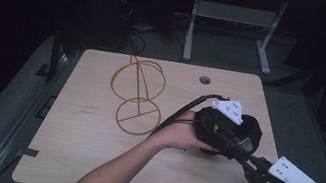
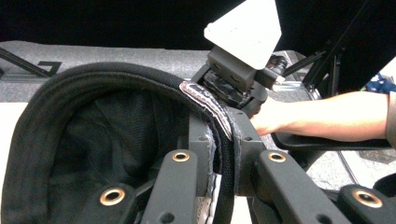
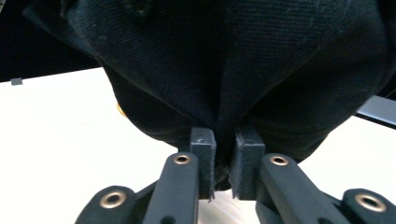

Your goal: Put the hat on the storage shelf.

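Black fabric cap (image 1: pixel 245 131) held above wooden table (image 1: pixel 79 153), opening facing left gripper (image 2: pixel 223 154), jaws clamped on its rim, right gripper (image 3: pixel 225 161) pinching a fold of its cloth, long axis unclear.

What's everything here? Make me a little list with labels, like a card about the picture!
Held thing: black cap, over the right part of the table, inside showing in the left gripper view
Left gripper: shut on the cap's brim edge
Right gripper: shut on a fold of the cap's cloth
Also on table: gold wire stand, two hoops on a rod, left of the cap, apart from it
Table: light wood, round hole near the far edge
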{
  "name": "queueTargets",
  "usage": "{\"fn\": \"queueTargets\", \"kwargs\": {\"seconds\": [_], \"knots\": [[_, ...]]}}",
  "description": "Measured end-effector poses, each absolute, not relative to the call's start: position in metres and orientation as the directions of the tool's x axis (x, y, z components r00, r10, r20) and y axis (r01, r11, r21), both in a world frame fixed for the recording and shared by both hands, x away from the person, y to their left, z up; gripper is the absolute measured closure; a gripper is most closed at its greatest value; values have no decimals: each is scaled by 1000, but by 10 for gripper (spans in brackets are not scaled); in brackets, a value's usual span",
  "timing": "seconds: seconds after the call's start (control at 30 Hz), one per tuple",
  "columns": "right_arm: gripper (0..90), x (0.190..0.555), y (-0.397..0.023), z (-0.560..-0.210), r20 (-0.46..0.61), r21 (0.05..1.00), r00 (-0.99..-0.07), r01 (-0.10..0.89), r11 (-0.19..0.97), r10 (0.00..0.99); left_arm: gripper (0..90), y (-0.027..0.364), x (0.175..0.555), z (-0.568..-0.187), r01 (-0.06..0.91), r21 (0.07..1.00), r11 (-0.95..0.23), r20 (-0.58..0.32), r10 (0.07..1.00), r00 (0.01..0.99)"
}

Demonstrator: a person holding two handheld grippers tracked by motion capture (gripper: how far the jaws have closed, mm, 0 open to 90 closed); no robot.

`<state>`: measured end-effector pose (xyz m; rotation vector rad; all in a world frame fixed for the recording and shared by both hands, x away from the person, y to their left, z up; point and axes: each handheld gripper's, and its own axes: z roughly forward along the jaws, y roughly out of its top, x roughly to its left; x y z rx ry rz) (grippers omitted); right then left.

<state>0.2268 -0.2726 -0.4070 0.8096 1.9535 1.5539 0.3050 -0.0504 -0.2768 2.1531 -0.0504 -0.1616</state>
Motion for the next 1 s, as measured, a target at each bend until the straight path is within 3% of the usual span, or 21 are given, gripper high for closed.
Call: {"fn": "queueTargets", "kwargs": {"seconds": [0.17,0.43,0.67,1.0], "knots": [[842,227,-271,-405,-4,972,-706,165,169,708,790,-41,309,-277,39,833,-551,-82,-53,995],[848,231,-276,-399,51,954,-715,241,177,697,597,-25,309,-276,19,811,-585,1,34,999],[849,236,-284,-399,102,950,-718,276,147,688,496,3,304,-277,24,805,-593,36,89,995],[848,239,-295,-390,112,936,-725,307,174,679,457,39,301,-293,52,793,-607,53,154,987]]}}
